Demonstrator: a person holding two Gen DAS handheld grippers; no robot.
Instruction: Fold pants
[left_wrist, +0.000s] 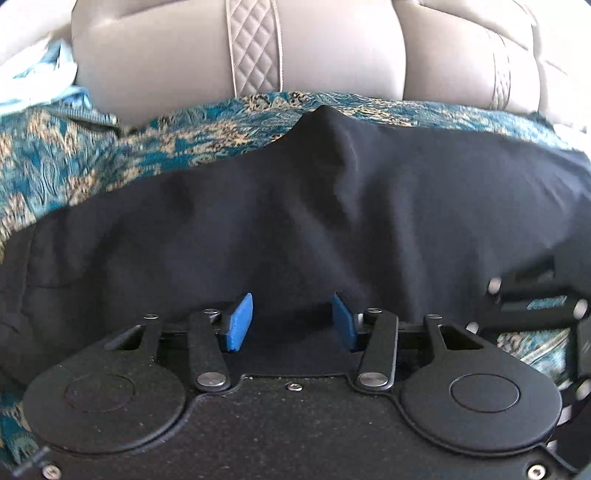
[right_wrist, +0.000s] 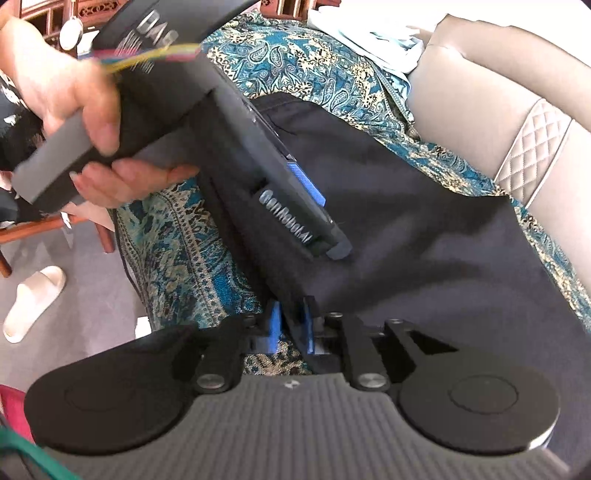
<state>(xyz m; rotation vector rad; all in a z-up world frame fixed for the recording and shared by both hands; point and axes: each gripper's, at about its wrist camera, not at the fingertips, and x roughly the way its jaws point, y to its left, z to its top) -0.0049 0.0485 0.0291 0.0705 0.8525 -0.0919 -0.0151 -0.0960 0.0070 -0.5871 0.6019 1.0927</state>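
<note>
Black pants (left_wrist: 295, 206) lie spread over a teal patterned throw (left_wrist: 55, 158) on a sofa seat. In the left wrist view my left gripper (left_wrist: 291, 321) hovers open just above the cloth, with nothing pinched between its blue pads. In the right wrist view a hand (right_wrist: 55, 85) holds that left gripper (right_wrist: 325, 225) slanted down over the pants (right_wrist: 424, 221). My right gripper (right_wrist: 291, 326) sits at the pants' near left edge, its blue pads close together with a strip of black fabric between them. The right gripper (left_wrist: 535, 302) also shows blurred at the left wrist view's right edge.
The beige leather sofa back (left_wrist: 332, 51) with a quilted stripe rises behind the pants. Light blue and white clothes (right_wrist: 380, 33) lie at the far end of the throw. Beside the sofa are a white slipper (right_wrist: 33, 302) on the grey floor and wooden furniture legs (right_wrist: 44, 225).
</note>
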